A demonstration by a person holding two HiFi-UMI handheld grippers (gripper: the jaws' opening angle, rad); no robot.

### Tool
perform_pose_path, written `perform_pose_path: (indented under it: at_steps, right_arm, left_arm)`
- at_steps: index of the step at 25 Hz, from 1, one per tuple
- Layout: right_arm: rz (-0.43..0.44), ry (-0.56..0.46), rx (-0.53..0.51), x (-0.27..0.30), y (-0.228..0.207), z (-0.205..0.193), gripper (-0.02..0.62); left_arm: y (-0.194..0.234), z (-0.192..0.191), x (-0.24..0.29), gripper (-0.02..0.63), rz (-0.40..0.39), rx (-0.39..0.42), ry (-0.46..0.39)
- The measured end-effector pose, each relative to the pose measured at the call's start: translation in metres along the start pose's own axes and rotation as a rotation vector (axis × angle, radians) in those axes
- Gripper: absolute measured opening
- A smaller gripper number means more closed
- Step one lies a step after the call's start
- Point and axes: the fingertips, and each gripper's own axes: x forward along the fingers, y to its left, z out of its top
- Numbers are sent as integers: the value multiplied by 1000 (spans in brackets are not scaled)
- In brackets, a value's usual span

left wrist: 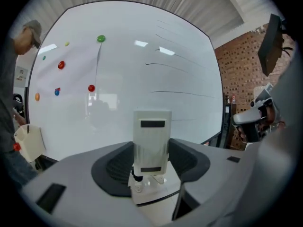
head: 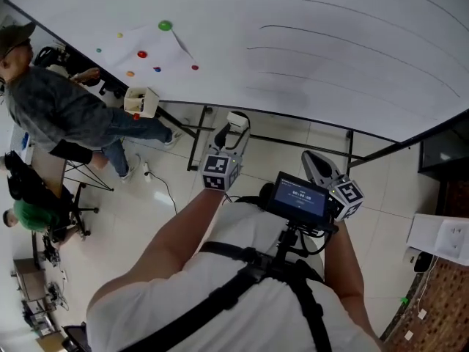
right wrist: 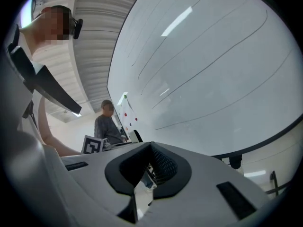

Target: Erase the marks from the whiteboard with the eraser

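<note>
The whiteboard [head: 220, 13] fills the top of the head view, with several long thin dark lines [head: 330, 42] across its right half. A white block eraser [left wrist: 151, 136] stands upright between the jaws of my left gripper [left wrist: 151, 151], which is shut on it and faces the board from a short distance. From above, that left gripper [head: 233, 132] sits below the board's lower edge with the eraser [head: 236, 121] at its tip. My right gripper [head: 316, 163] is to its right, apart from the board. In its own view the right gripper [right wrist: 150, 148] has pads meeting at the tips, with nothing between them.
Coloured magnets, among them a green one [head: 165, 26] and a red one [head: 142, 53], dot the board's left part. A white box [head: 141, 101] sits at the board's lower edge. A person [head: 58, 108] stands at the far left, beside the stand's legs [head: 198, 134].
</note>
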Motion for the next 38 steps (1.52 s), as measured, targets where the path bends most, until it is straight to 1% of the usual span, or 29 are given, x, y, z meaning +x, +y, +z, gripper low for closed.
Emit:
perform_pose_path:
  at_steps: [2,4,6,9,13,19,24,26,30,32,36,38]
  right_arm:
    - [-15,13,-11,9,-10,5,15]
    - [-48,15,-15,11,-17,12,15]
    - [-76,6,-21,9,-17,21,15]
    - [-99,2,-59,10,-13,34,15]
    - [-122,5,-80,14,-11,40,15]
    - [-135,32,-98,11,-9,37,15]
    - [-137,15,-99,9,-12,46,15]
    - [-137,19,-87,13,-14,43,15]
    - [-140,41,-54,34,-30,26,15]
    - [-135,43,-52,30,-42,26,15]
    - [-146,43,-28,27,-89,32,15]
    - [-141,46,-18,22,-93,31,15]
  left_arm:
    - [14,7,19,259,11,-20,-8]
    - [24,21,31,259,18,-20,-28]
    - [29,33,36,259,17,-12,-49]
    - [37,44,43,259,23,-13,-73]
    - [47,47,50,259,47,-19,-96]
    - [42,45,47,260,52,-34,-117]
    - [28,49,41,261,47,-27,-120]
    - [30,51,39,264,54,-33,-120]
    - [51,39,50,264,85,-56,-114]
    - [47,38,57,264,102,-76,-112]
    - [32,36,95,264,128,-111,-87]
    - [21,32,99,264,123,-116,-73]
